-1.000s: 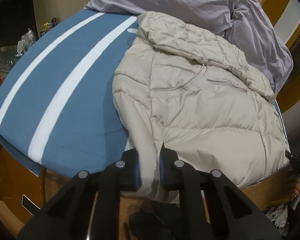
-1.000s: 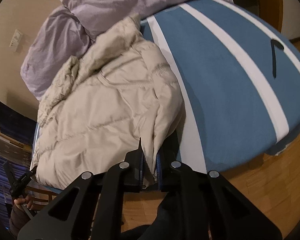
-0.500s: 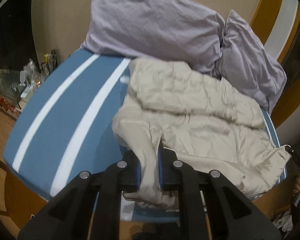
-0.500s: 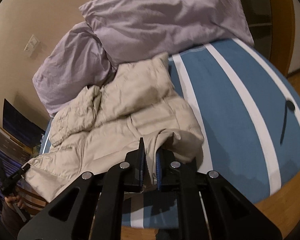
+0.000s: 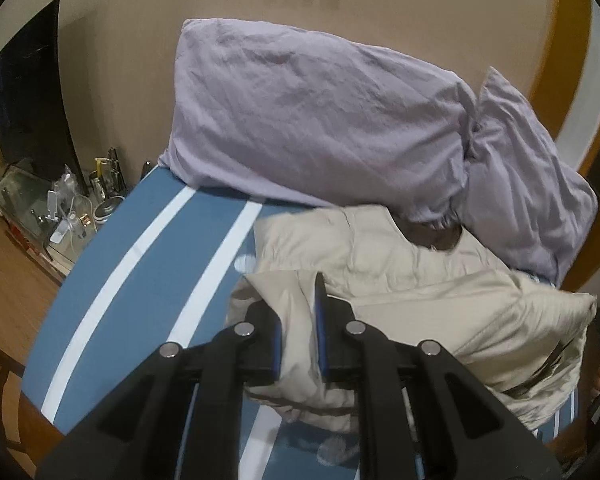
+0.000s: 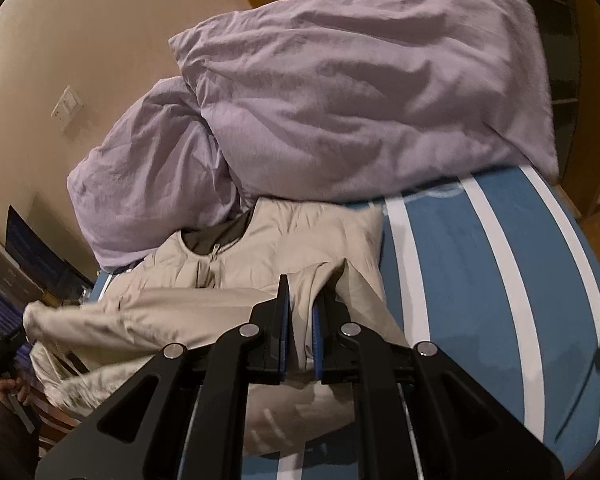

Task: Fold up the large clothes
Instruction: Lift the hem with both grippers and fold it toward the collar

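Left hand-held gripper (image 5: 298,328) clamped on beige puffer jacket (image 5: 400,280) hem; right hand-held gripper (image 6: 300,330) likewise. Jacket lifted over blue striped bed (image 5: 140,264), collar toward lilac pillows (image 5: 320,120), hem stretched crosswise. No legible writing.

Bed (image 5: 148,264) carrying everything: blue cover with white stripes (image 6: 504,276) running lengthwise. Two lilac pillows (image 5: 320,120) leaning at the head end against the beige wall, the larger one overlapping the smaller (image 6: 140,168). Beige puffer jacket (image 5: 440,280) lying on the cover just in front of the pillows, collar end touching them, its near hem lifting off the bed in a fold. A thin dark cord-like item (image 6: 588,380) is lying on the blue cover toward the foot end, well apart from the jacket. Wooden floor (image 5: 12,264) showing beside the bed.
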Available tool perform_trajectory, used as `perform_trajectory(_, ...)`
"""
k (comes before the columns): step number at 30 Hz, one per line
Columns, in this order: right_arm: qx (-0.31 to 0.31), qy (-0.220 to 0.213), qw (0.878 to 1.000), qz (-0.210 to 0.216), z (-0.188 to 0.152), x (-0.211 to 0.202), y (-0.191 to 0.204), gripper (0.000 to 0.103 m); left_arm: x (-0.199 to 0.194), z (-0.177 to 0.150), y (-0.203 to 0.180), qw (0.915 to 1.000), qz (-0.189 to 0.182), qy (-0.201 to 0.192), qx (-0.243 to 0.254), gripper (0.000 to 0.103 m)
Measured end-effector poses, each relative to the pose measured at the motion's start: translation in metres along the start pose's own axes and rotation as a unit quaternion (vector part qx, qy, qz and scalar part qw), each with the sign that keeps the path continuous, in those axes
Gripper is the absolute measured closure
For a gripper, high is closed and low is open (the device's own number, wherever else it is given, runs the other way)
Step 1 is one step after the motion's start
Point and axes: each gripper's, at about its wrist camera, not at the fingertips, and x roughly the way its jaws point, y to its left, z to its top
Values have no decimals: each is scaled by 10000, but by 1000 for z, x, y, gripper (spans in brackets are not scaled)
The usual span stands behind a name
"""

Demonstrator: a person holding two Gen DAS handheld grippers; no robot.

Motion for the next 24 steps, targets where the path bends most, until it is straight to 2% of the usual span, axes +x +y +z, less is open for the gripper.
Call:
perform_trajectory(7,-196,102,9997,84,38,39,5,93,24,24,-5,9988,313,101,-362,90)
perform_trajectory(11,-111,119,9999,47,54,59,6,93,34,38,-8,9988,347,132,-308,90)
perform_trajectory(24,365,115,9966,-733,79,113,3,93,132,88,-15,9986,110,512,-21,90)
